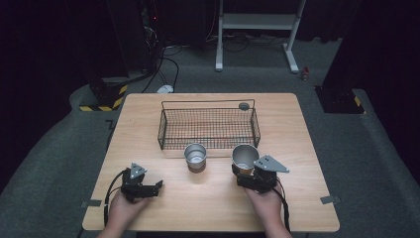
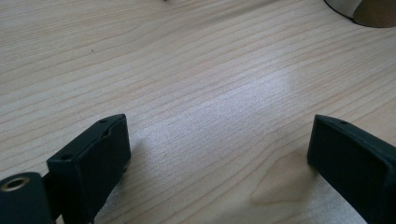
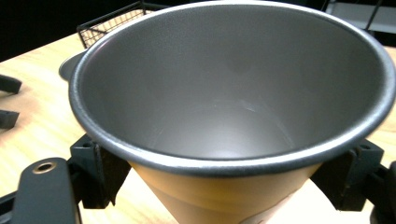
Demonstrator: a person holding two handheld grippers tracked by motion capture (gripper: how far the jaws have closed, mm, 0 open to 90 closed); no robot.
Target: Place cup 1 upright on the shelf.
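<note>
A metal cup with a tan sleeve (image 1: 245,157) is held just above the table, right of centre, with my right gripper (image 1: 246,171) shut on its lower body. In the right gripper view the cup's grey inside (image 3: 224,93) faces the camera, and the jaws of the right gripper (image 3: 224,177) press on the tan sleeve from both sides. A second, similar cup (image 1: 195,156) stands upright at the table's middle. My left gripper (image 1: 157,187) rests at the front left, open. In the left gripper view its jaws (image 2: 219,158) stand wide apart over bare wood.
A black wire basket (image 1: 208,126) stands behind the two cups, with a small dark round thing (image 1: 243,105) at its far right corner. The wooden table (image 1: 208,198) ends close to the person's hands. Beyond the table are a dark floor, cables and a white frame (image 1: 257,22).
</note>
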